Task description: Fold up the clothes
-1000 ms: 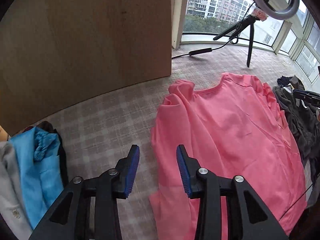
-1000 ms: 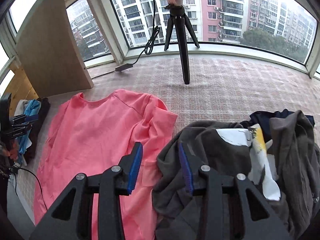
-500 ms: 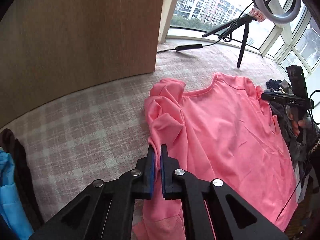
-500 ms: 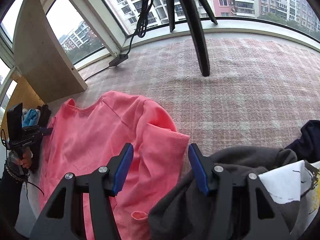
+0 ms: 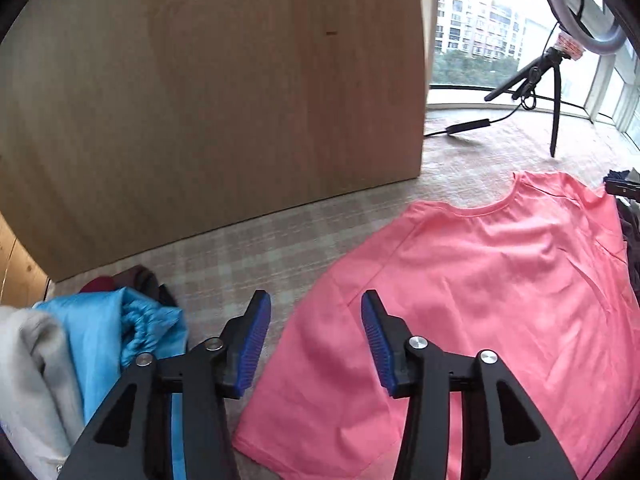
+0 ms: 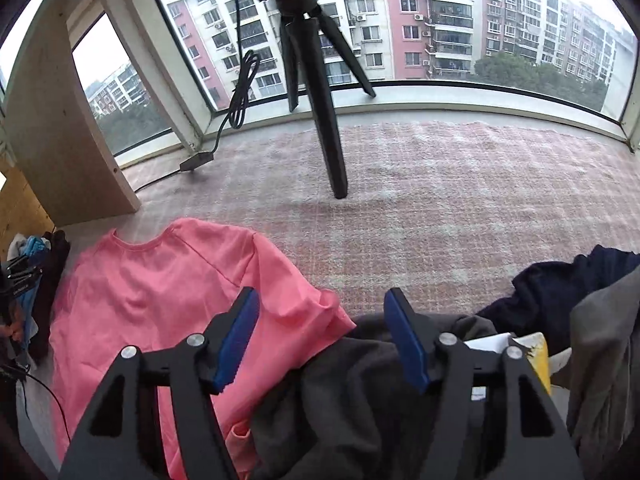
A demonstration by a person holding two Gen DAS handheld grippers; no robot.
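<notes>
A pink T-shirt (image 5: pixel 480 300) lies spread flat on the checked carpet, neck hole toward the window. My left gripper (image 5: pixel 316 336) hovers over its left sleeve, jaws opening, and the pads press on nothing. In the right wrist view the same pink T-shirt (image 6: pixel 160 292) lies at the left, its right sleeve rumpled. My right gripper (image 6: pixel 320 340) hangs above that sleeve's edge and a dark grey garment (image 6: pixel 360 400), jaws opening with nothing gripped.
A pile of folded clothes, blue (image 5: pixel 100 340) and grey, sits at the left. A wooden panel (image 5: pixel 200 100) stands behind. A black tripod (image 6: pixel 320 100) with a cable stands on the carpet near the window. More dark and grey clothes (image 6: pixel 600 340) are heaped at the right.
The left gripper closed on the bunched left sleeve, pulled it out flat, and has let go. The right gripper moved toward the right sleeve and opened wider.
</notes>
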